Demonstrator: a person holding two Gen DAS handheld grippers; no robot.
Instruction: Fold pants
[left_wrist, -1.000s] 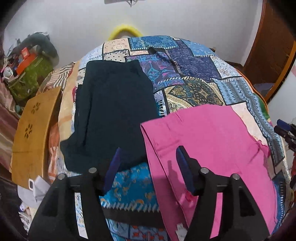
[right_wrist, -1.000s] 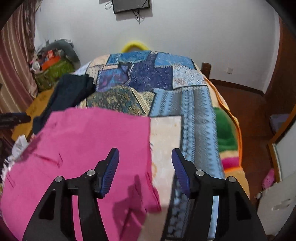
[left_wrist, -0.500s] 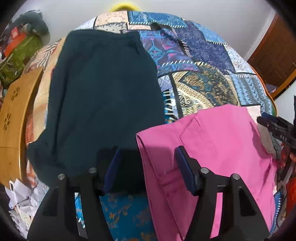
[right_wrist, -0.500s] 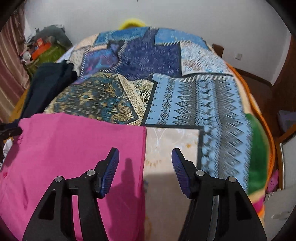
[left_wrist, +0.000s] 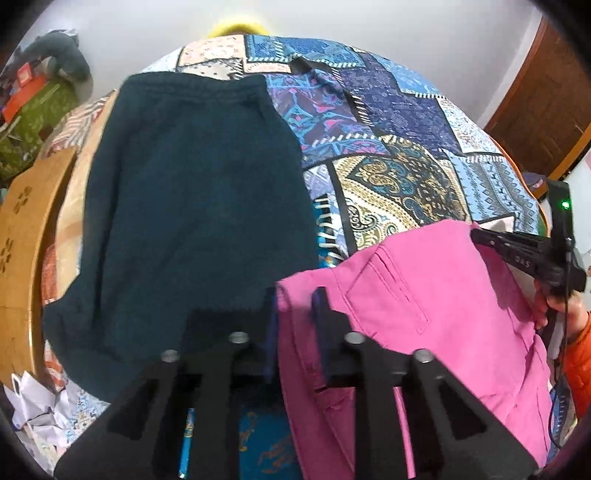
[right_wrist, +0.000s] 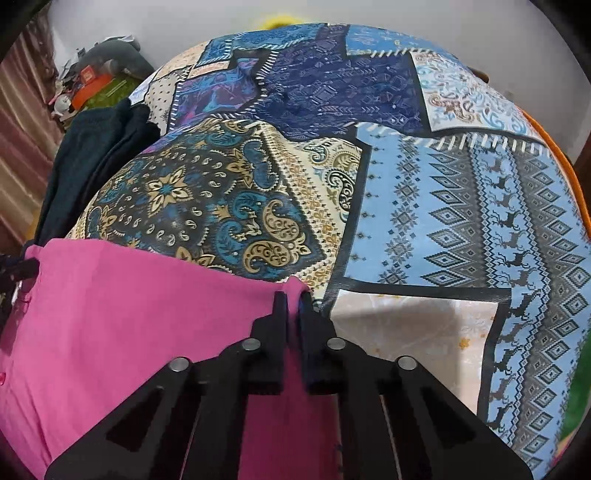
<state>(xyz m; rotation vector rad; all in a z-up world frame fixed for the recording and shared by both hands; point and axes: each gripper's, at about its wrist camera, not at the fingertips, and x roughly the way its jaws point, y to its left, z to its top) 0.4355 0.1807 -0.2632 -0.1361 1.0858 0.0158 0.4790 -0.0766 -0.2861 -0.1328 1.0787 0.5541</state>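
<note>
In the view from my left wrist, my left hand-held gripper (left_wrist: 295, 314) fills the bottom centre of the frame. A moment ago its jaws stood wide apart over the cloth; now they are closing, and the upper left corner of the pink pants (left_wrist: 436, 306) is pinched between them. The pink pants lie in the lower right of the frame on the patchwork bedspread (left_wrist: 399, 177). A dark green garment (left_wrist: 192, 206) lies flat to their left, touching or slightly overlapping their edge. At the right edge of the frame I can see my right hand-held gripper (left_wrist: 480, 236) reaching the far corner of the same pants, with my hand (left_wrist: 565, 306) and an orange sleeve (left_wrist: 580, 362) behind it. In the view from my right wrist, my right hand-held gripper (right_wrist: 293, 295) sits at the bottom centre. Half a second ago its jaws were apart around the edge of the cloth; now they are drawn together on the upper right corner of the pink pants (right_wrist: 122, 325), which spread across the lower left of the frame. The bedspread (right_wrist: 461, 229) lies bare beyond. At the left edge, my other gripper's tip is only a dark shape against the cloth. With both top corners gripped, I judge the pants are ready to be lifted and carried over into a fold.
</note>
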